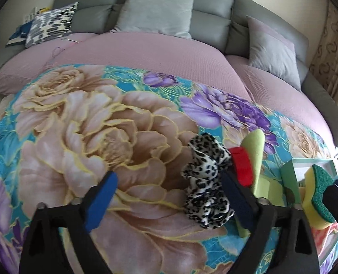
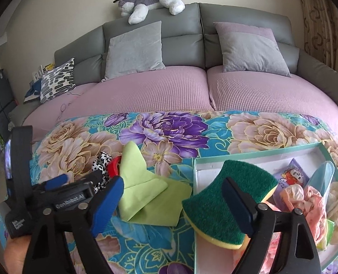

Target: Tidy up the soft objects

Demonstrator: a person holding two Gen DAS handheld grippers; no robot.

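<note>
My left wrist view sits low and close over the floral blanket [image 1: 114,137], facing the grey sofa [image 1: 210,6] beyond it. My right wrist view sits to its right and a little higher, facing the same sofa [image 2: 180,20] and looking down on the shallow box's [image 2: 255,152] near corner. Both share the blanket, the light green cloth [image 2: 146,196], the leopard-print scrunchie [image 1: 205,182] and the green-and-yellow sponge [image 2: 228,201].

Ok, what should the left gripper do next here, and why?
Probably nudge the left gripper slightly right and close on the leopard-print scrunchie. Its jaws stand open, and the scrunchie lies on the floral blanket between them, close against the right finger. It is outside the box, where other soft items already sit.
</note>
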